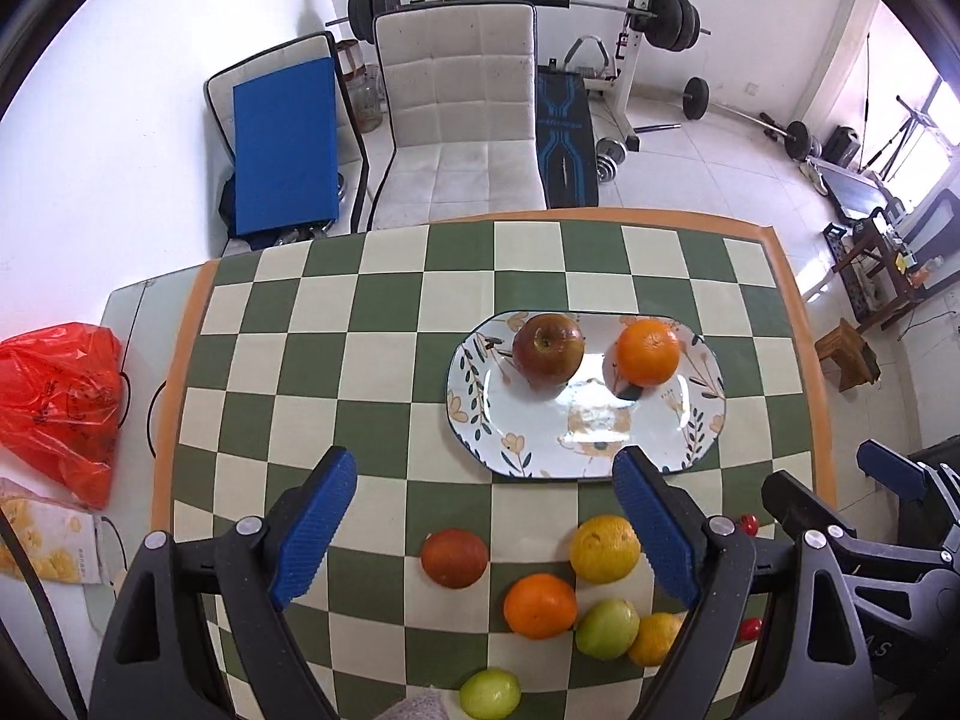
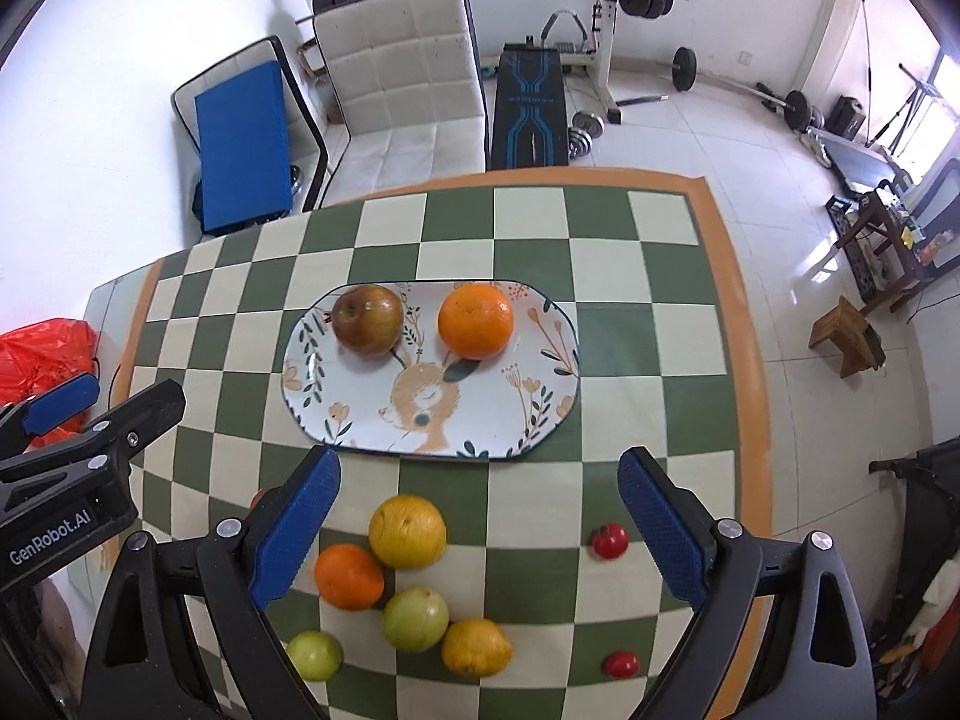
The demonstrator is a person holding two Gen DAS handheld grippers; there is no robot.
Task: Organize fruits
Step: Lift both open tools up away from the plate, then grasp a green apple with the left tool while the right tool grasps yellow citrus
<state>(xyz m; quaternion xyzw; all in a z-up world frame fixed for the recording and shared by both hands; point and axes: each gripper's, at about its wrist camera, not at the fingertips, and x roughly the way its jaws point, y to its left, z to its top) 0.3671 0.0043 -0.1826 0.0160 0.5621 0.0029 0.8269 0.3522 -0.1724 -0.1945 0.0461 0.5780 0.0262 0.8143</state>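
We count two fruits on the oval floral ceramic plate (image 2: 543,354): one red apple (image 2: 367,319), one orange (image 2: 476,320); both grippers (image 1: 486,516) (image 2: 480,510) spread, empty.

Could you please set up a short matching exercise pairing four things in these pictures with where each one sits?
Things:
1. apple
2. plate
3. red bag
4. small red tomatoes

Places:
A. off the checked cloth, at the table's left end
B. on the plate, beside the orange
C. on the cloth near the right gripper's right finger
D. on the checked cloth, beyond the loose fruit

Pairs: 1-B, 2-D, 3-A, 4-C
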